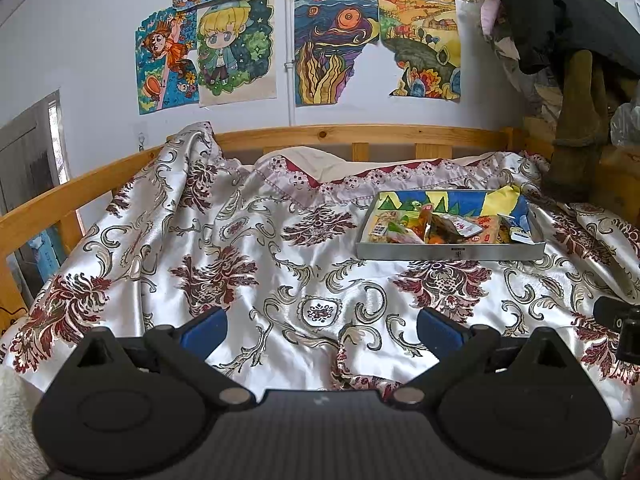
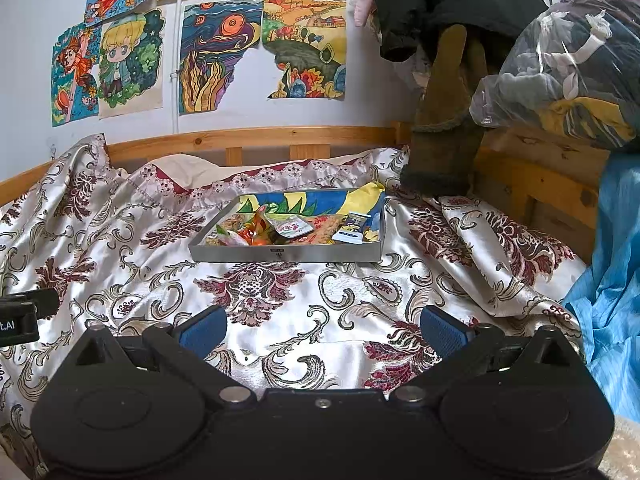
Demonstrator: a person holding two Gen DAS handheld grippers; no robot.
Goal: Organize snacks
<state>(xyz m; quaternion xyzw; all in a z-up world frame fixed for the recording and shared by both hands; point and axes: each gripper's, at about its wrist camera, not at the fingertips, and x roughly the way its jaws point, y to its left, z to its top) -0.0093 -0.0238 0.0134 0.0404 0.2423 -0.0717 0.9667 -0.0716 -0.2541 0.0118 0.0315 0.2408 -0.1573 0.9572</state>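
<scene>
Matte-black left gripper (image 1: 322, 330) and right gripper (image 2: 323, 330), blue-padded fingers (image 1: 204, 332), silver pivot screws, round side discs.

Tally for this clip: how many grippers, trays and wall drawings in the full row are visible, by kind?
Grippers, both open and empty: 2, left gripper, right gripper
Snack tray: 1, packets inside too jumbled to count
Wall drawings in full row: 4
Total: 7

Bare bedspread (image 2: 280, 280) lies open up to the tray (image 2: 288, 255) – boots (image 2: 440, 152) crowd behind

Left claw (image 1: 322, 330) spread wide, right claw (image 2: 322, 330) likewise, both empty
</scene>
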